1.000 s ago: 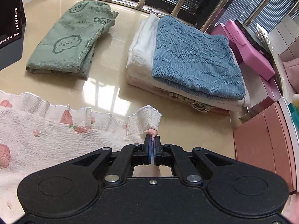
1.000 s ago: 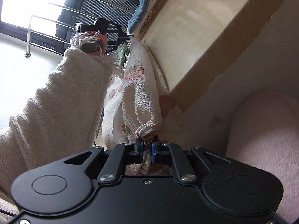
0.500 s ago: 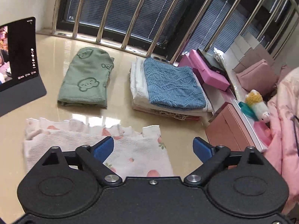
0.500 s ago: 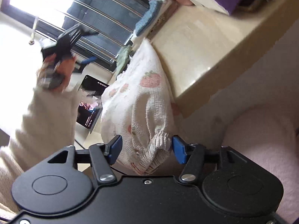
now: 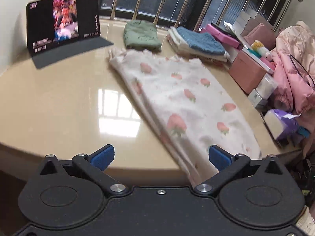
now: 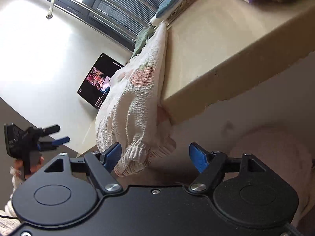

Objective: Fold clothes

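A white strawberry-print garment (image 5: pixel 183 96) lies lengthwise across the glossy beige table (image 5: pixel 65 102), its ruffled hem far from me and its near end draped over the front edge. My left gripper (image 5: pixel 161 156) is open above that front edge, holding nothing. In the right wrist view the same garment (image 6: pixel 137 102) hangs off the table edge (image 6: pixel 226 78), with its gathered cuff between the fingers of my open right gripper (image 6: pixel 155 155); the blue pads stand apart from the cloth. The left gripper (image 6: pixel 35 137) shows low on the left in a hand.
A folded green towel (image 5: pixel 140 35) and a stack topped by a blue knit (image 5: pixel 198 41) lie at the back of the table. A tablet (image 5: pixel 63 21) stands at the back left. Pink boxes (image 5: pixel 248 70) and pink bedding (image 5: pixel 293 66) crowd the right side.
Both grippers were shut on the garment's ends a second ago and have let go. The left gripper has pulled back to the table's front edge. The garment now lies on the table.
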`<state>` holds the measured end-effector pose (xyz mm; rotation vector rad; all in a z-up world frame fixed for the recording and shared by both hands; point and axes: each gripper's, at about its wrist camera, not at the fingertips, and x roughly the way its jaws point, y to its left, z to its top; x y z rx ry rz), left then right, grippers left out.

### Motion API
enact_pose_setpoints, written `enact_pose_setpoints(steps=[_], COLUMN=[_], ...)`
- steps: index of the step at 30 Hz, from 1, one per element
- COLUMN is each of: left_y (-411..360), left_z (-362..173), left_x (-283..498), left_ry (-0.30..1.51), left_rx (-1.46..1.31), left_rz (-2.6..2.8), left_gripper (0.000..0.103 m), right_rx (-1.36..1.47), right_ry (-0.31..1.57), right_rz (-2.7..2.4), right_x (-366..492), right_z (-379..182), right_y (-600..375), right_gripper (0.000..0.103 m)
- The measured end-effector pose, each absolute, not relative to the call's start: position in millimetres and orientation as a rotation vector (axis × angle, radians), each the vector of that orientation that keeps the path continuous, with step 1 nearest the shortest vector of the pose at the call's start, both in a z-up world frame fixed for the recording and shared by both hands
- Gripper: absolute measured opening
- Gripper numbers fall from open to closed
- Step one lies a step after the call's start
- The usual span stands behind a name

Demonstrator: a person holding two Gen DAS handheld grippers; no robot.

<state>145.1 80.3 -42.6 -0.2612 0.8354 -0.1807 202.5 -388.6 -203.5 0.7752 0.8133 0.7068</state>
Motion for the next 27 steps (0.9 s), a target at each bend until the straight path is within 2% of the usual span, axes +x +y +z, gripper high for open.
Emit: enact_pose_setpoints(steps=[4,17,19,20,21,23,24,27], left_y=[79.8,22.4,21.7,22.4,23.2,24.8,25.6,27.9], left_z=[-68.7,-108.2,-111.7,-112.0,-112.3,-113.0,-113.4,-114.4], left_x=[126.5,123.3,123.0,121.6,120.2,117.5,116.1,111.9], left_ry=[0.892,0.973,0.978,0.973,0.969,0.960,0.955,0.941], left_rx=[-0.352,-0.253,-0.254,-0.251,-0.248,-0.242,-0.239,-0.230], left_rz=[-0.235,-0.388,-0.390,-0.387,-0.384,-0.378,-0.375,-0.366], left_gripper=[0.103,0.103,0.103,0.103,0.103,0.103,0.103,0.103], right_rx=[0.749,0.701,0.716,0.715,0.716,0.727,0.737,0.795], right_ry=[0.823,0.858,0.858,0.859,0.864,0.875,0.881,0.920], right_rz=[0.786,1.094,1.127,1.139,1.144,1.141,1.138,1.104], right_x=[217.2,259.9,259.4,259.1,258.2,252.1,248.0,243.6], right_z=[-209.1,-227.7,-227.6,-226.1,-224.0,-219.2,-215.8,-203.5], right_y=[-386.6,-355.2,-349.5,-345.9,-342.8,-342.1,-342.7,-338.6], right_gripper=[0.081,0.080,0.070,0.054,0.033,0.024,0.015,0.015])
